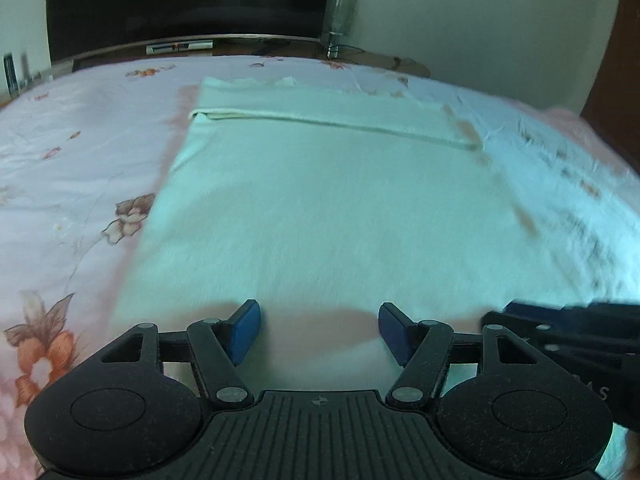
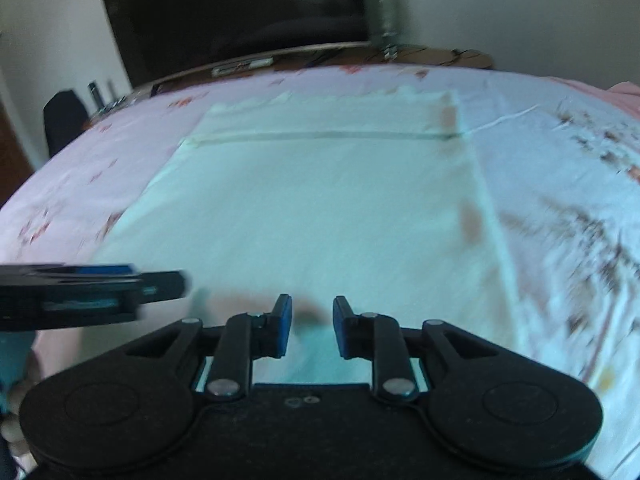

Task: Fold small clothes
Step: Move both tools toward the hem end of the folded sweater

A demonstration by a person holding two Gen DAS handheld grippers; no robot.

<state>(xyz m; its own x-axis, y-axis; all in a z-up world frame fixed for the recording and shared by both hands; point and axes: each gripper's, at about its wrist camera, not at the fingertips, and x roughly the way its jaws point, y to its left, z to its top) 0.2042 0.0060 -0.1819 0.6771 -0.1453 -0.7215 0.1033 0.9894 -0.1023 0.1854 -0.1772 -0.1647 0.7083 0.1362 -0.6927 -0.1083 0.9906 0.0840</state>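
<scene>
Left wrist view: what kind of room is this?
Most likely a bedroom. A bed with a floral bedsheet serves as the work surface, a pale cloth lies spread on it, and a dark television stands on a low cabinet against the wall beyond.
</scene>
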